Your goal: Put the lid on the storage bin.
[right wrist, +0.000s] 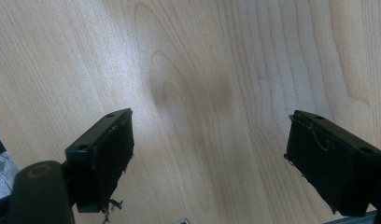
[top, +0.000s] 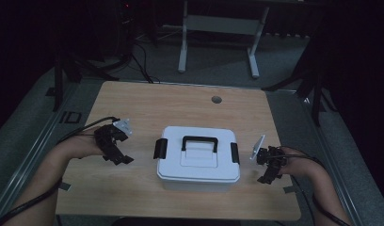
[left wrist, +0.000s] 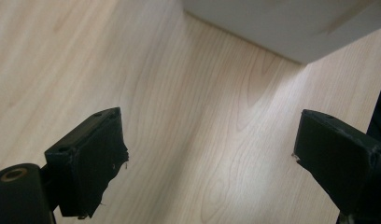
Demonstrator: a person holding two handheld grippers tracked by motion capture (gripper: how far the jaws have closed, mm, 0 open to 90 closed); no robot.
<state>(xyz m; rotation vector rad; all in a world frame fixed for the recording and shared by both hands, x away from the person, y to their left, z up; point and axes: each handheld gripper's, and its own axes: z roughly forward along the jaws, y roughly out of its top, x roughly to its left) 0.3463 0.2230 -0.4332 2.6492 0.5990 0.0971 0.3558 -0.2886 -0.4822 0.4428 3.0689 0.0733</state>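
Note:
A white lidded box [top: 198, 159] with a black carry handle [top: 199, 141] and black side latches sits at the middle of the wooden table [top: 180, 106]. My left gripper [top: 118, 157] hovers to the box's left, jaws wide open over bare wood [left wrist: 207, 154]; a corner of the white box [left wrist: 291, 25] shows at the top of the left gripper view. To the box's right my right gripper [top: 269, 175] is open too, with bare table between its jaws [right wrist: 207, 154]. Neither gripper touches the box.
A round cable hole [top: 216, 99] lies near the table's far edge. Beyond the table stand a white desk frame [top: 218, 28] and dark stands with cables on the floor. The table's front edge runs close to the forearms.

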